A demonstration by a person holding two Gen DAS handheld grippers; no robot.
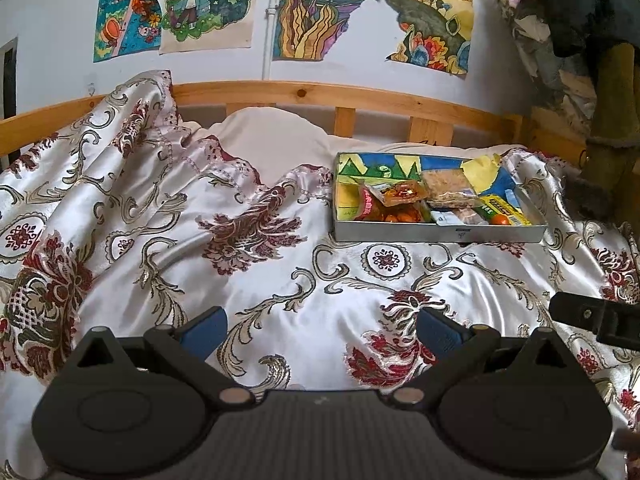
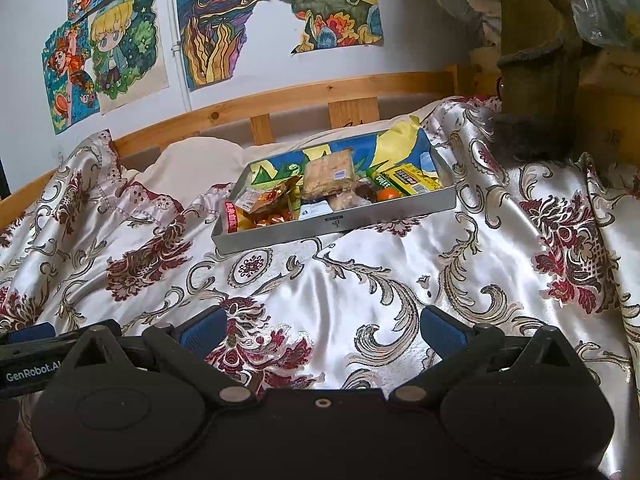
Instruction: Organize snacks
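A shallow grey box (image 1: 436,235) (image 2: 340,222) with a colourful lining lies on the floral bedspread near the headboard. Inside it are several snack packs: orange candies (image 1: 396,212) (image 2: 266,216), pale grain bars (image 1: 446,186) (image 2: 328,172), a yellow-green packet (image 1: 504,210) (image 2: 408,180) and a small orange fruit (image 2: 387,195). My left gripper (image 1: 322,330) hovers open over the bedspread, well short of the box, with nothing between its blue pads. My right gripper (image 2: 322,330) is open too, low over the cloth in front of the box, and empty.
The satin bedspread (image 1: 280,280) is bunched into folds at the left. A wooden headboard rail (image 1: 320,96) and a poster-covered wall stand behind the box. Hanging clothes (image 2: 536,80) crowd the right side. Each gripper's body shows at the edge of the other's view.
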